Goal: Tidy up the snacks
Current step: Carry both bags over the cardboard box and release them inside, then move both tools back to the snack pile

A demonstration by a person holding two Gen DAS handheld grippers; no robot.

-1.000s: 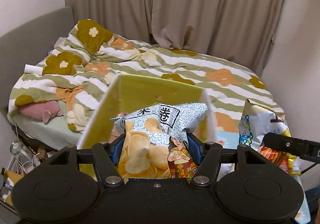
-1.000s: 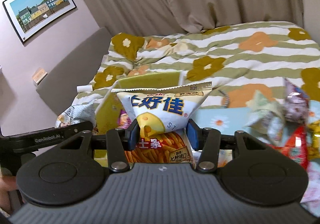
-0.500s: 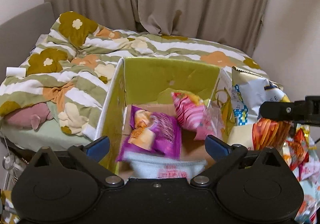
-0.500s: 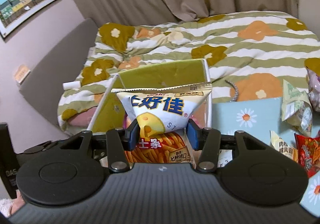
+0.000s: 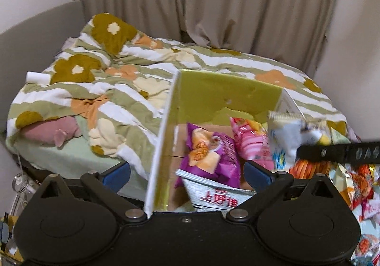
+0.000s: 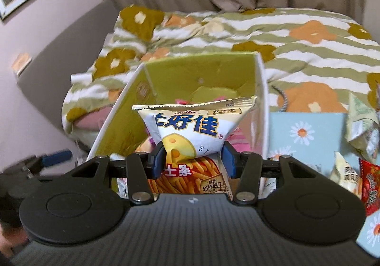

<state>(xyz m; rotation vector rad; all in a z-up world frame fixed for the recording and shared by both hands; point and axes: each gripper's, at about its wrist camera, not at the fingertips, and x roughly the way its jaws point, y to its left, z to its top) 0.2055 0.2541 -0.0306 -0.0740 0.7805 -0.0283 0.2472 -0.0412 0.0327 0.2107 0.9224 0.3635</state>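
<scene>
A white box with a yellow-green inside (image 5: 225,94) stands at the bed's edge. It holds a purple bag (image 5: 213,159), a pink bag (image 5: 251,147) and a white-grey chip bag (image 5: 213,194). My left gripper (image 5: 187,174) is open wide over the box's near left wall, with nothing pressed between its blue pads. My right gripper (image 6: 193,161) is shut on a white cheese-stick bag (image 6: 192,130) and hovers over the box (image 6: 201,71). That bag (image 5: 292,137) also shows blurred at the right of the left wrist view.
A flowered striped quilt (image 5: 118,90) covers the bed behind the box. A pink plush (image 5: 54,133) lies at its left edge. Right of the box, a blue daisy cloth (image 6: 306,133) carries several loose snack bags (image 6: 361,130). Curtains hang at the back.
My left gripper opened and let the chip bag drop into the box, then shifted left over the box's wall. My right gripper carried the cheese-stick bag over the box.
</scene>
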